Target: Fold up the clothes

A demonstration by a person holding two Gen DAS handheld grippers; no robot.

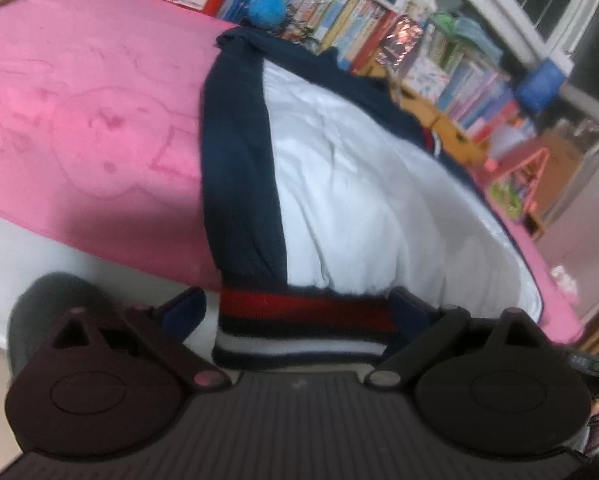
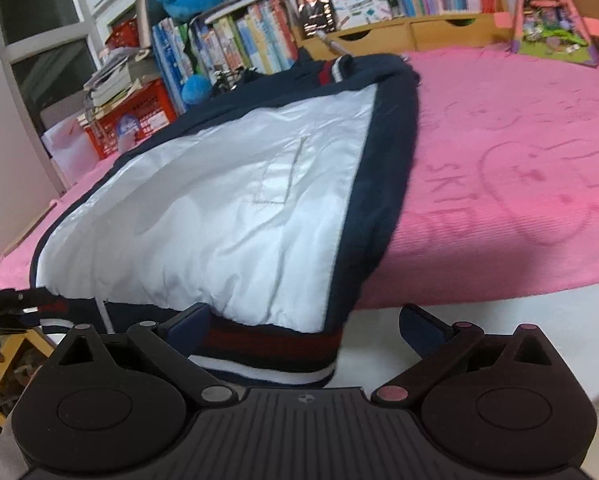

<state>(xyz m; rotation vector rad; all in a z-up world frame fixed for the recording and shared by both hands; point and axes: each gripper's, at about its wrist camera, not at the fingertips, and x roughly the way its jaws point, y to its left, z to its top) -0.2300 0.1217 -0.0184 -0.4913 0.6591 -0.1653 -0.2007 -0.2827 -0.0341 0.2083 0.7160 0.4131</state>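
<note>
Left gripper (image 1: 297, 308) and right gripper (image 2: 307, 320) are both spreading wide around the jacket's (image 1: 339, 184) striped ribbed hem, perhaps touching. Its smooth white lining is facing up, overhanging the fuzzy pink blanket's (image 2: 519, 168) near edge.

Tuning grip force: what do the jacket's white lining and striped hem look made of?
White lining: thin, smooth woven synthetic, probably; slight sheen, fine creases, stitched pocket outline. Striped hem: ribbed knit, matte, likely stretchy; red, navy and white bands. Fibre content can't be confirmed.
</note>
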